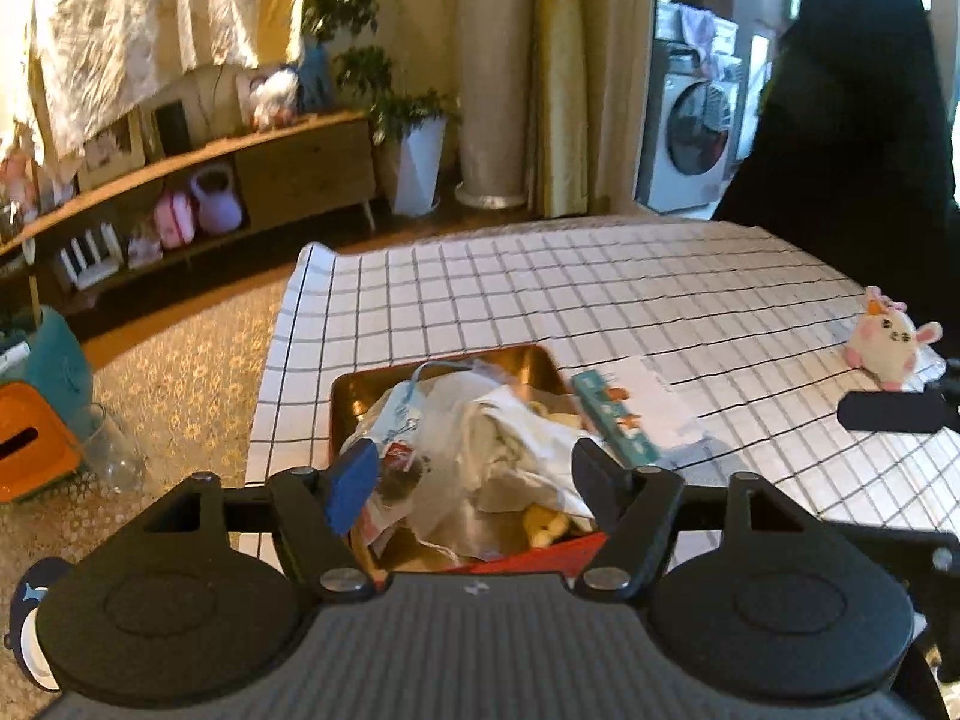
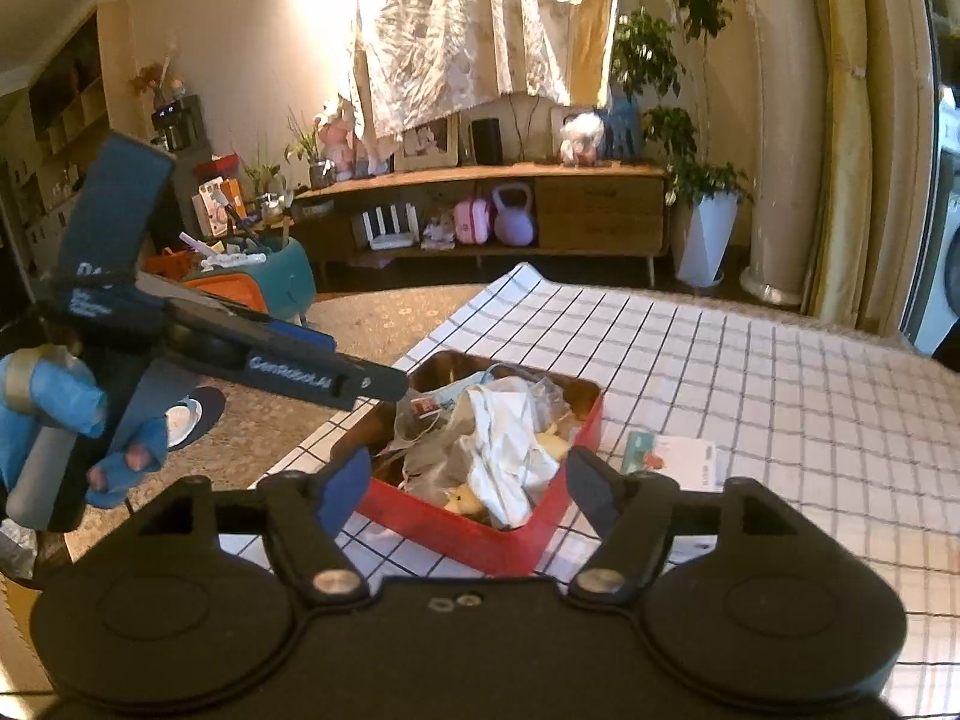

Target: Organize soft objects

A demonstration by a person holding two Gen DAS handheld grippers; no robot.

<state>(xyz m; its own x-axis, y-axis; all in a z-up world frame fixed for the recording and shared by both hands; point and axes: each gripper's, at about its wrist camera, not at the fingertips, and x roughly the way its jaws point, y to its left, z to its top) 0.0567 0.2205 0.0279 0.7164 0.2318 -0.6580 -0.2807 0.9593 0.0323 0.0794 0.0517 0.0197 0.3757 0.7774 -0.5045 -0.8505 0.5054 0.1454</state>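
Observation:
A red tin (image 2: 456, 531) with a coppery inside (image 1: 510, 360) stands on the checked table. It holds a crumpled white cloth (image 2: 504, 456), clear plastic bags (image 1: 432, 438) and a yellow plush (image 2: 465, 501). My left gripper (image 1: 477, 480) hovers over the tin, open, with nothing pressed between its pads. My right gripper (image 2: 468, 480) is open too, just short of the tin's near side. In the right wrist view a gloved hand (image 2: 42, 414) holds the left gripper at the left. A small white bunny plush (image 1: 888, 342) sits at the table's right.
A white and teal card (image 1: 630, 414) lies beside the tin on the checked tablecloth (image 2: 750, 390). A tall black shape (image 1: 840, 120) stands behind the table's far right. Past the left edge are carpet, a glass (image 1: 111, 450) and a teal and orange stool (image 1: 36, 408).

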